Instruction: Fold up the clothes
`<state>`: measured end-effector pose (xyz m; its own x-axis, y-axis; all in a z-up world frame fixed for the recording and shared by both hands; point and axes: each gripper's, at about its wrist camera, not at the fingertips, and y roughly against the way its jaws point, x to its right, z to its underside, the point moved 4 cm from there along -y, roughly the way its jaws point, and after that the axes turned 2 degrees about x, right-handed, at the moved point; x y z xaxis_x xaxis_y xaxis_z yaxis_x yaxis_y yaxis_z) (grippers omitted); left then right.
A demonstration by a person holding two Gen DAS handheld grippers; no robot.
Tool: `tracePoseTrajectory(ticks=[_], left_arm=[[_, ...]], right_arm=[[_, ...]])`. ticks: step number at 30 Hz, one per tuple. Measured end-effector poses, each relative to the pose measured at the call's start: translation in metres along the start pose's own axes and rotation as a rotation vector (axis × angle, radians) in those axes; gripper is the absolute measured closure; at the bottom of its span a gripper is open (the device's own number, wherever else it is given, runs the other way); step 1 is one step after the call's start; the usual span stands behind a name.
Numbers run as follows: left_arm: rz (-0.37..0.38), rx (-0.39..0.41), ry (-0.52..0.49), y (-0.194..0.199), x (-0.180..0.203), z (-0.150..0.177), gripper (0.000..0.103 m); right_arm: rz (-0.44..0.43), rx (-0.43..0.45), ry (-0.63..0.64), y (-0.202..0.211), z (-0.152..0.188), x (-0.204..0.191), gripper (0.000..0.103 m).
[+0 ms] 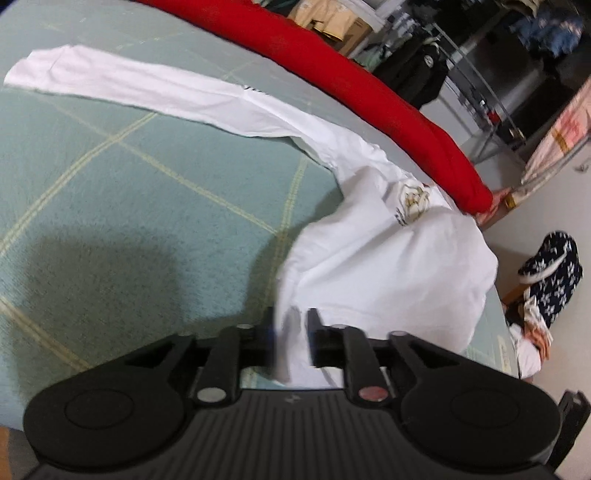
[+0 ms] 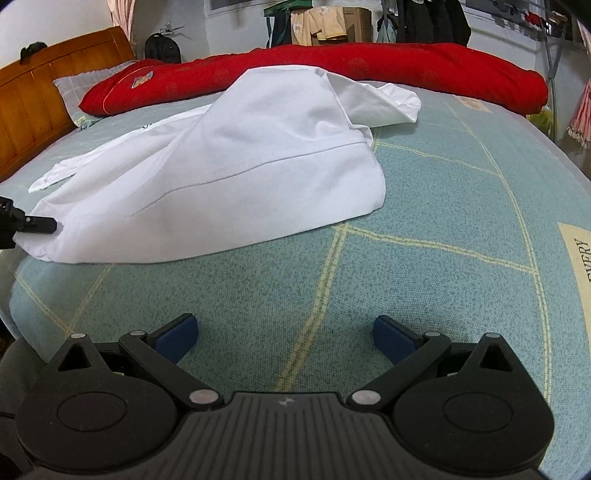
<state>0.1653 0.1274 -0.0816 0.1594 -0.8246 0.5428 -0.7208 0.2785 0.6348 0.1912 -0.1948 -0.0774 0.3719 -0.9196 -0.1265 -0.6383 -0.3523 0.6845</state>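
Observation:
A white long-sleeved shirt lies bunched on the pale green bedspread, one sleeve stretched out flat to the far left. My left gripper is at the shirt's near hem; its jaws stand slightly apart with a fold of white cloth between them, blurred. In the right wrist view the shirt is a folded-over heap, and the left gripper touches its left corner. My right gripper is open wide over bare bedspread, well short of the shirt, with nothing between its blue pads.
A long red bolster runs along the far side of the bed behind the shirt. A wooden headboard stands at the left. Past the bed's edge are floor, a dark flowered cloth, cardboard boxes and clothes racks.

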Motion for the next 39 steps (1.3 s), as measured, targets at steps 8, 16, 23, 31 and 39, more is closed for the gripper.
tracePoseTrajectory(ticks=[8,16,23,31,39], left_arm=[[-0.094,0.004,-0.212,0.030,0.045,-0.001,0.055],[-0.087,0.054,-0.466,0.041,0.095,0.001,0.029],[-0.067,0.012,-0.554,0.001,0.131,0.008,0.028],[-0.050,0.023,-0.522,-0.012,0.134,0.005,0.026],[-0.060,0.030,-0.517,-0.014,0.130,0.002,0.024]], right_arm=[[-0.036,0.049,-0.042,0.020,-0.013,0.012,0.000],[0.035,0.155,-0.018,0.031,-0.060,0.042,0.000],[-0.167,0.158,-0.079,-0.015,-0.102,0.064,0.000],[-0.451,0.059,-0.078,-0.048,-0.099,0.026,0.000],[-0.317,0.164,-0.048,-0.003,-0.105,0.050,0.000]])
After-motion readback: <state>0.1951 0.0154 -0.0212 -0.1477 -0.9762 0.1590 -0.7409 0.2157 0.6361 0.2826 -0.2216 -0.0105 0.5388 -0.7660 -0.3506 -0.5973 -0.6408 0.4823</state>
